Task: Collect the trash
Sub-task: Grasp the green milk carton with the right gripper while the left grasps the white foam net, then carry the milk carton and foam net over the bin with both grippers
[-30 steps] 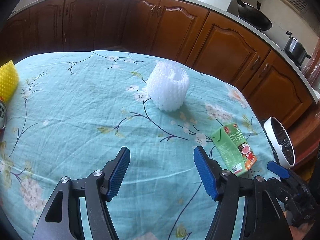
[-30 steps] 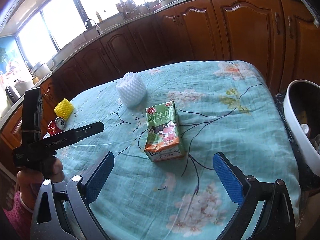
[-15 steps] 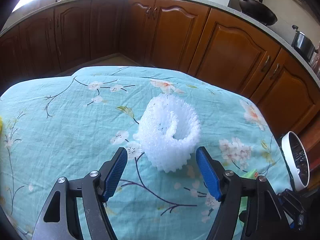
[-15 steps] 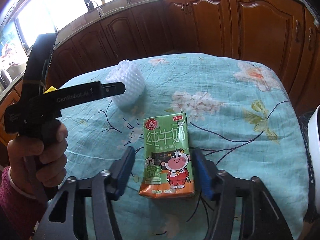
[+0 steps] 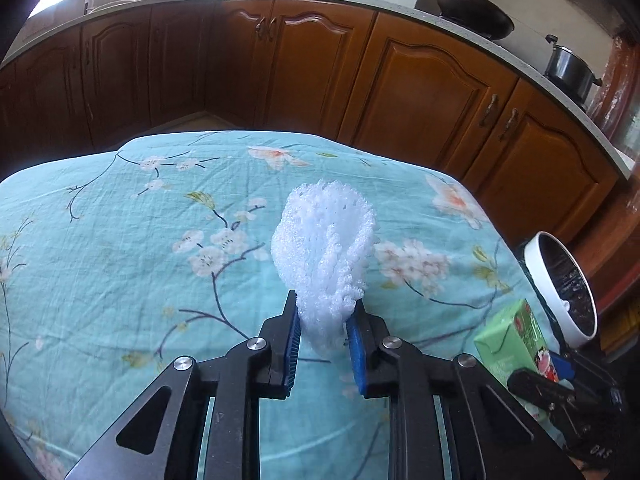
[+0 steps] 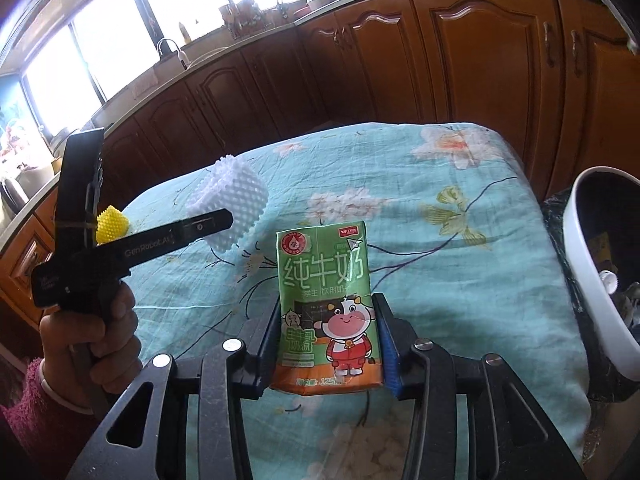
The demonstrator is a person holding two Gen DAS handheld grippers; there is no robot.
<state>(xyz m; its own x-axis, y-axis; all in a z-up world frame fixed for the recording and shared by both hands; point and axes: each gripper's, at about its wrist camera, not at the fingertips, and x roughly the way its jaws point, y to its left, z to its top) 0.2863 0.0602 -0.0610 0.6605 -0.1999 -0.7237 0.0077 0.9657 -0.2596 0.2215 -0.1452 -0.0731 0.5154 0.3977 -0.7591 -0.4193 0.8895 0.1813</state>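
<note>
The left gripper [image 5: 323,340] pinches the white foam net [image 5: 326,256]; the right gripper [image 6: 328,340] clamps the milk carton [image 6: 328,304].

light: daylight from blown-out windows [image 6: 80,52] | cabinets [image 5: 420,92] dim | fisheye bending, dark vignette corners | focus sharp

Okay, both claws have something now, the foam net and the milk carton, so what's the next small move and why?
Probably swing the right claw rightward over the white bin. Its jaws already pinch the milk carton, and the bin stands open just past the table edge on that side. The left claw holds the foam net farther away, so it can follow.
</note>
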